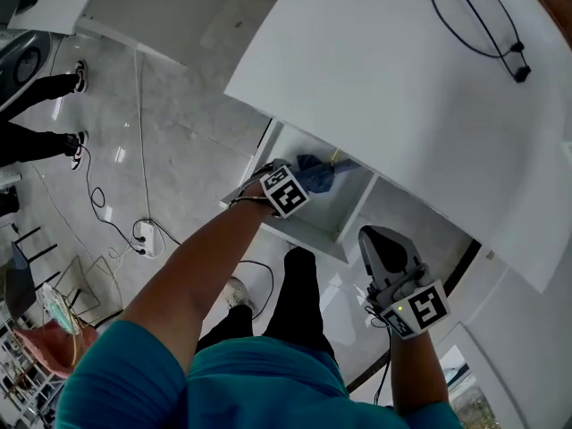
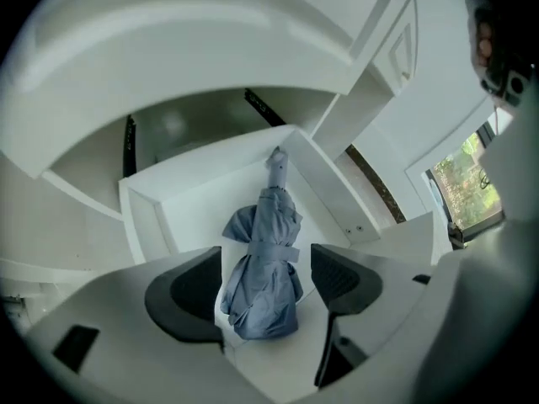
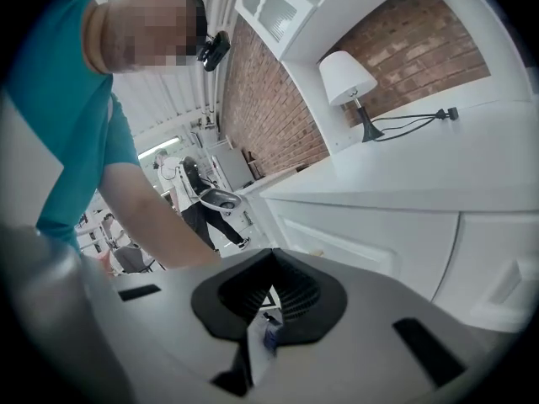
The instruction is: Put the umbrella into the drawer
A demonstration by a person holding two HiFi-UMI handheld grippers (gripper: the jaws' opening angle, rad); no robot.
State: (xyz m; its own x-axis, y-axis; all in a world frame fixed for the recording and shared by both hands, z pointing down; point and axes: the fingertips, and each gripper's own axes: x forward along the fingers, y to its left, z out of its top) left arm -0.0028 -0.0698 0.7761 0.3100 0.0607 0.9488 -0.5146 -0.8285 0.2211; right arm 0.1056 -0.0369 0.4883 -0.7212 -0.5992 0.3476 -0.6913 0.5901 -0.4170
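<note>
A folded blue umbrella (image 1: 315, 175) lies inside the open white drawer (image 1: 299, 232) under the tabletop. My left gripper (image 1: 288, 186) hangs just above it and points steeply down. In the left gripper view the umbrella (image 2: 265, 259) rests on the drawer (image 2: 168, 204) floor. It shows between the widely parted pads of the left gripper (image 2: 265, 269), and neither pad touches it. My right gripper (image 1: 380, 239) is off to the right of the drawer, in front of the cabinet. Its jaws in the right gripper view (image 3: 269, 263) are together with nothing held.
A white tabletop (image 1: 375, 70) overhangs the drawer and carries a black cable (image 1: 483, 25) and a lamp (image 3: 345, 78). A cord and a power strip (image 1: 143, 235) lie on the tiled floor at the left. Another person's legs (image 1: 36, 88) stand at the far left.
</note>
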